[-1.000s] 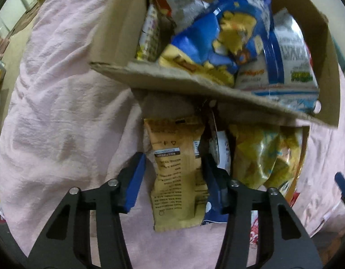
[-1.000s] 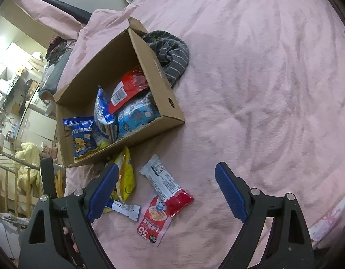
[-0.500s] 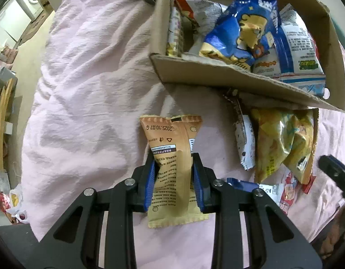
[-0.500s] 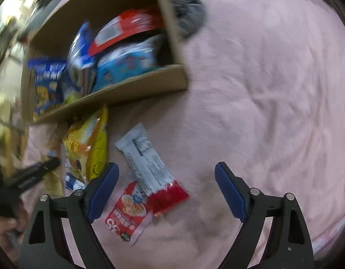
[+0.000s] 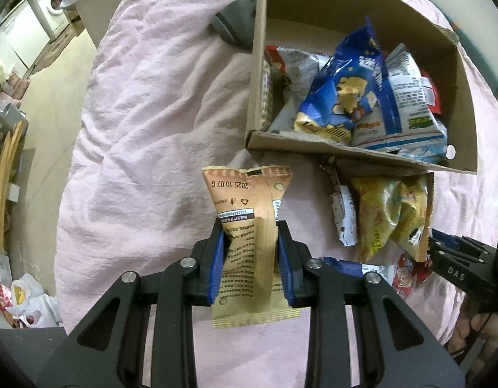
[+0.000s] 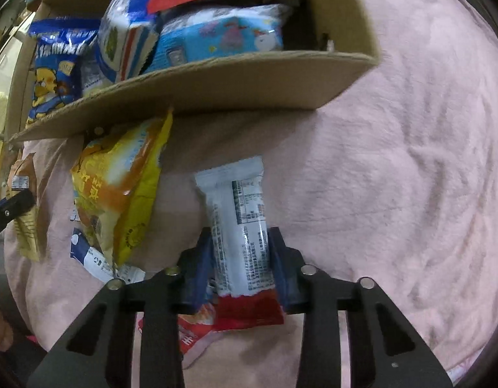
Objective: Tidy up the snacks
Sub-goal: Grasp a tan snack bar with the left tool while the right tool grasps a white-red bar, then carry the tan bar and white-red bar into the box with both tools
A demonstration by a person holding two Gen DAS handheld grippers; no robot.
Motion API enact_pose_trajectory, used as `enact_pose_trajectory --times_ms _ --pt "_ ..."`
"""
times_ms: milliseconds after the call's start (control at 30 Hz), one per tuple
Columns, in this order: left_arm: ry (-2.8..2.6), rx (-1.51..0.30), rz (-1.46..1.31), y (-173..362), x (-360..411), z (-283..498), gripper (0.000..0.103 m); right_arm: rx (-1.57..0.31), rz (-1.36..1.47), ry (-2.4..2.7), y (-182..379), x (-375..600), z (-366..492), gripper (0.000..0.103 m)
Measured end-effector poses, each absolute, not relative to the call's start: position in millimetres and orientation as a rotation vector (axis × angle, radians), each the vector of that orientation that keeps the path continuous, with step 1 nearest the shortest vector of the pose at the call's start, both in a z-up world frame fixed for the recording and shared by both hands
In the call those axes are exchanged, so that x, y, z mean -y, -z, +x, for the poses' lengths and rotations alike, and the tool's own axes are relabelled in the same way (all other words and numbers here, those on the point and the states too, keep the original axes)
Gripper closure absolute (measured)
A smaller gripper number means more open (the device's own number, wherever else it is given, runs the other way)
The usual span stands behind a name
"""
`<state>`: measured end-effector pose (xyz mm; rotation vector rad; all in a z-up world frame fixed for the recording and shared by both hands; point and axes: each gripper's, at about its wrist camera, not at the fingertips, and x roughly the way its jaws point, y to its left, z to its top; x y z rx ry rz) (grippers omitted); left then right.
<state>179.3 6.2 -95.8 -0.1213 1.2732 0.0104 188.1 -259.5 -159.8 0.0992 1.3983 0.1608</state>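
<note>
- the step in hand seems to be the picking up: each gripper has closed on one snack from the loose pile on the pink bed cover (image 5: 145,103), just outside the near wall of the cardboard box (image 5: 352,158)
- the left gripper (image 5: 250,265) is clamped on a tan packet (image 5: 249,236), its blue pads pressing both long sides; the packet looks lifted a little above the cover
- the right gripper (image 6: 240,258) is closed around a white wrapper with a red end (image 6: 240,223); i cannot tell if it is already off the cover
- the next move, i think, asks to raise both over the box wall and release inside, where blue and white bags already fill much room
- the tan packet is flat, crimped at both ends, printed with a date and small text
- a yellow bag (image 6: 119,190) lies against the box wall, still to collect
</note>
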Motion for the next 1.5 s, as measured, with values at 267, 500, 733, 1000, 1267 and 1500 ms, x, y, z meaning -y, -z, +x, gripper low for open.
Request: enact_pose_trajectory --times_ms 267,500,733,1000,1267,1500 --pt "-0.022 -1.231 -0.081 91 6 169 0.077 -1.353 0.174 -0.138 144 293 168 0.070" --pt "-0.018 -1.241 -0.076 98 5 167 0.077 -1.330 0.227 -0.150 129 318 150 0.070" --pt "-0.035 -1.209 -0.071 96 -1 161 0.077 -1.268 0.275 -0.180 97 339 140 0.070" --pt "-0.020 -1.115 0.015 75 9 141 0.077 -1.163 0.302 -0.304 58 336 131 0.070" --pt "-0.024 -1.060 -0.017 51 12 137 0.077 -1.077 0.337 -0.437 43 312 131 0.070" --pt "0.000 -0.999 -0.065 11 12 150 0.077 -0.922 0.395 -0.475 16 302 132 0.070"
